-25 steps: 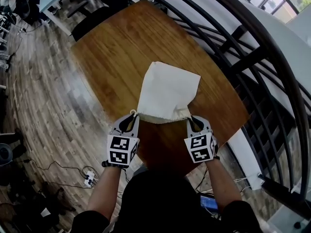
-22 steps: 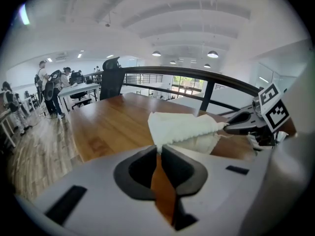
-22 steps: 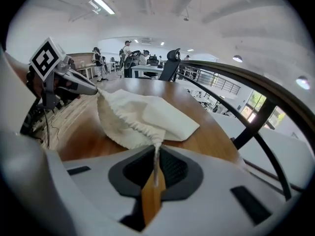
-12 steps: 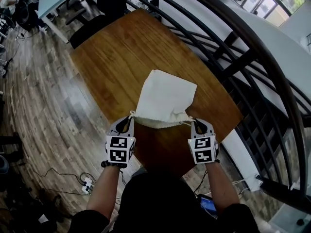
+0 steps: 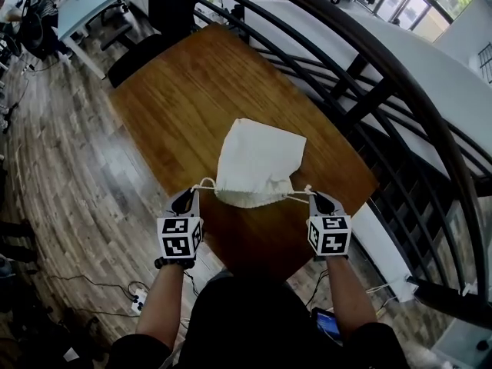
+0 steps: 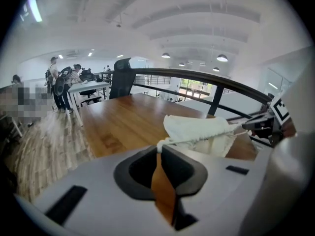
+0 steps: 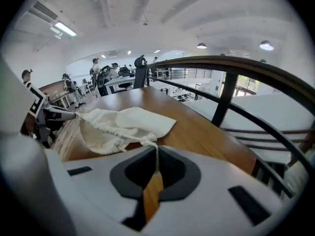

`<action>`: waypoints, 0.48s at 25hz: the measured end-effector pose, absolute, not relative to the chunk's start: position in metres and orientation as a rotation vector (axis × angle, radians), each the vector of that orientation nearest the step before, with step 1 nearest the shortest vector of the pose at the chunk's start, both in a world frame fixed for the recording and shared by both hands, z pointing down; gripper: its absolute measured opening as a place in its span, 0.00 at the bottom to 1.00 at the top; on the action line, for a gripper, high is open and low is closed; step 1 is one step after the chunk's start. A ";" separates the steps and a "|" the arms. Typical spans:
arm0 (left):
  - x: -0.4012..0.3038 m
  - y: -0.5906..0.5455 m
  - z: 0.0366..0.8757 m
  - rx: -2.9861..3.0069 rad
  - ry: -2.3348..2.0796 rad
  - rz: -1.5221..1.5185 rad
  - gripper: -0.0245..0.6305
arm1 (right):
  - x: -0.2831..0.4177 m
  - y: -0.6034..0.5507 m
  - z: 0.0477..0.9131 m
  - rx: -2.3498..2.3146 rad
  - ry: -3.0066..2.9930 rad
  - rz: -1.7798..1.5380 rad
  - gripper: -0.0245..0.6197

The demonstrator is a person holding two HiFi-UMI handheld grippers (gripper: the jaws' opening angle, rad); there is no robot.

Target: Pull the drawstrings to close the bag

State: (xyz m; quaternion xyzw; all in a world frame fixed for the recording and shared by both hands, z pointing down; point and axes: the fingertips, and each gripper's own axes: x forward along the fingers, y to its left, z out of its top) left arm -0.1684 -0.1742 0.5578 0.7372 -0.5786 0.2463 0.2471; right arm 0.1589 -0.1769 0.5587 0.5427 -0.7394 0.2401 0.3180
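Observation:
A cream cloth bag [image 5: 257,164] lies on the wooden table [image 5: 177,91], its mouth toward me and gathered into folds. My left gripper [image 5: 187,199] is shut on the left drawstring [image 5: 204,183], whose knot sits at the jaw tips [image 6: 160,145]. On the other side, my right gripper [image 5: 318,198] is shut on the right drawstring [image 5: 298,196], a thin cord running into its jaws [image 7: 156,150]. Both cords run taut from the bag's mouth [image 6: 206,134] out to either side. The bag [image 7: 123,124] rests between the two grippers, near the table's front edge.
A dark curved railing [image 5: 400,106] runs along the table's right side. A black chair [image 5: 146,44] stands at the far end. Wood floor [image 5: 61,167] lies to the left, with cables [image 5: 134,287] near my feet. People stand at desks [image 6: 64,85] in the distance.
Both grippers have moved apart, left one leftward and right one rightward. The drawstrings have come out longer and the bag's mouth has bunched narrower.

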 end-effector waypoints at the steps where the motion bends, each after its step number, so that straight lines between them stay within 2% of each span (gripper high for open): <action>1: -0.170 -0.174 0.558 2.013 -1.586 0.692 0.09 | 0.166 -0.176 0.559 1.446 -1.934 0.635 0.03; 12: -0.182 -0.175 0.564 1.974 -1.623 0.758 0.09 | 0.189 -0.165 0.564 1.528 -1.884 0.680 0.03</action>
